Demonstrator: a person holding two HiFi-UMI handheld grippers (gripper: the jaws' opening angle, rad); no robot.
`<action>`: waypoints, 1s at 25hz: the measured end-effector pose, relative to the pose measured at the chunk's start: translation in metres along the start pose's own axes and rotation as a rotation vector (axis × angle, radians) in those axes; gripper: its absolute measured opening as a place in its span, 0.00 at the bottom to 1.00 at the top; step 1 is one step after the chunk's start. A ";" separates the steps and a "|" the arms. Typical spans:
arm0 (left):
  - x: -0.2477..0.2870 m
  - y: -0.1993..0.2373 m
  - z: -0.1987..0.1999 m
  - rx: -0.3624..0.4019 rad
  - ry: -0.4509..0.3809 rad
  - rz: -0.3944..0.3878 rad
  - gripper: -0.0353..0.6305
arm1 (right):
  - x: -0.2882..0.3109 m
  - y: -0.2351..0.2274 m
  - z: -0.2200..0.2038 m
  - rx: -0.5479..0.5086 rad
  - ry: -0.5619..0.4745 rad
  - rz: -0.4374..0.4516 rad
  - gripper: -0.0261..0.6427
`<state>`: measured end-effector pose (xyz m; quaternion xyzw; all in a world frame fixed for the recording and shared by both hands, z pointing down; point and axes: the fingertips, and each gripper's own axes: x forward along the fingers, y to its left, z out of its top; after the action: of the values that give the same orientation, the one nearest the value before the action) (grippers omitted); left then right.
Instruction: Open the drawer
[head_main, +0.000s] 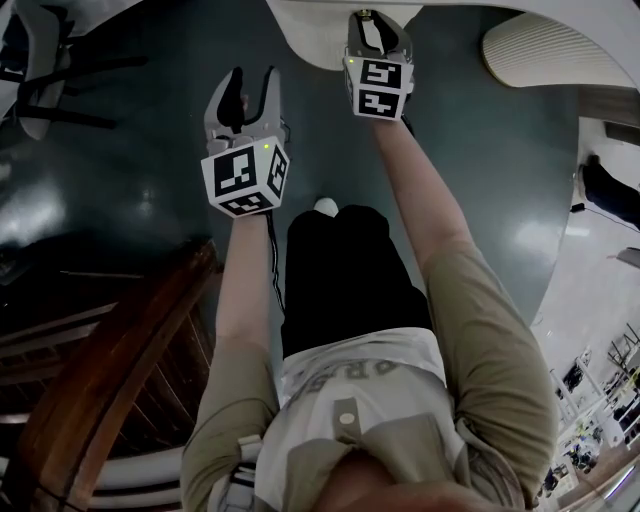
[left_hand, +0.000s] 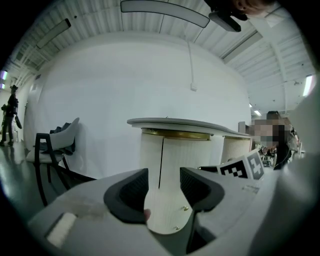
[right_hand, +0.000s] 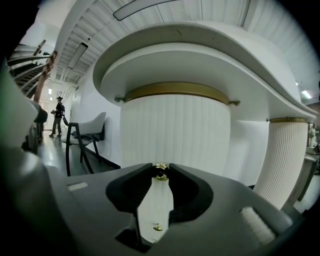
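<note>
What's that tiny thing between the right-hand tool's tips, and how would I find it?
Find the curved white counter, then the round, ribbed white cabinet under it with a brass band around its top. On that ribbed front sits a small brass knob, pinched by the right tool. It is the only round, shiny gold bump on the plain white ribs.

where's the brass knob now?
Right gripper view, centre: brass knob pinched in the fingers of the right gripper, on the ribbed white cabinet below its gold band.

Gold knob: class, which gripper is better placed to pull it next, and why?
Right. The right gripper pinches the gold knob; the left gripper is open, empty, short of the cabinet.
</note>
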<state>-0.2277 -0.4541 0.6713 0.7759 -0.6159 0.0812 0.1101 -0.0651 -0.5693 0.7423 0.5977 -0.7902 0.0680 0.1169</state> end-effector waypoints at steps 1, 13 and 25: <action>0.000 -0.001 0.000 0.002 0.002 -0.002 0.37 | 0.000 -0.001 -0.001 -0.003 0.001 0.003 0.20; -0.005 -0.015 0.003 0.001 -0.002 -0.036 0.37 | -0.014 0.002 -0.004 0.008 0.035 0.023 0.20; -0.027 -0.036 0.028 -0.005 -0.025 -0.060 0.37 | -0.050 0.007 -0.016 0.010 0.065 0.045 0.20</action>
<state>-0.1989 -0.4282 0.6348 0.7948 -0.5937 0.0665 0.1066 -0.0575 -0.5167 0.7446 0.5778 -0.7989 0.0938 0.1381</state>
